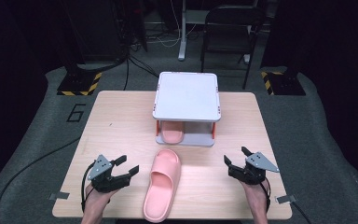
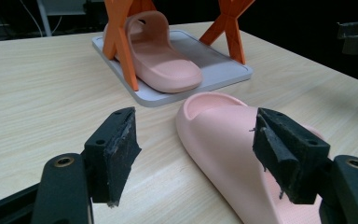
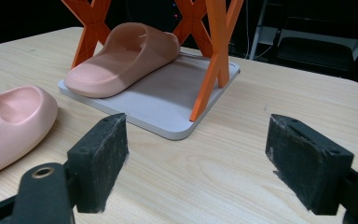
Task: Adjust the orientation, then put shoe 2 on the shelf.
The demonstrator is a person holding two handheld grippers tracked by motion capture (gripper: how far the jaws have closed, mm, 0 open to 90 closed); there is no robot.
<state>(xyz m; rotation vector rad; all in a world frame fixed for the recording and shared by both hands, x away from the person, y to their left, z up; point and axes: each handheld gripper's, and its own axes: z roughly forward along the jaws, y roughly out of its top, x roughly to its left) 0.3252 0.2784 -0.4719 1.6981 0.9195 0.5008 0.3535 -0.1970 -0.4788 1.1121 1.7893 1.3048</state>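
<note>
Slipper [image 1: 162,184] lies loose on the table [image 1: 121,121], just in front of the rack [image 1: 186,95], toe toward the rack, heel near the front edge. Its mate, the second slipper [image 1: 172,132], already sits on the rack's bottom shelf, left half, toe out. So I'd judge the job half done: one stowed, one to go, free slot on the shelf beside the mate. Left gripper [image 1: 127,166] sits just left of the loose slipper, jaws wide open, nothing held; in the left gripper view the slipper's side lies by the right jaw, not yet clamped. Right gripper [image 1: 235,156] is well right of the slipper, jaws wide open, empty. Remaining: close on the slipper, lift, slide it onto the shelf.
</note>
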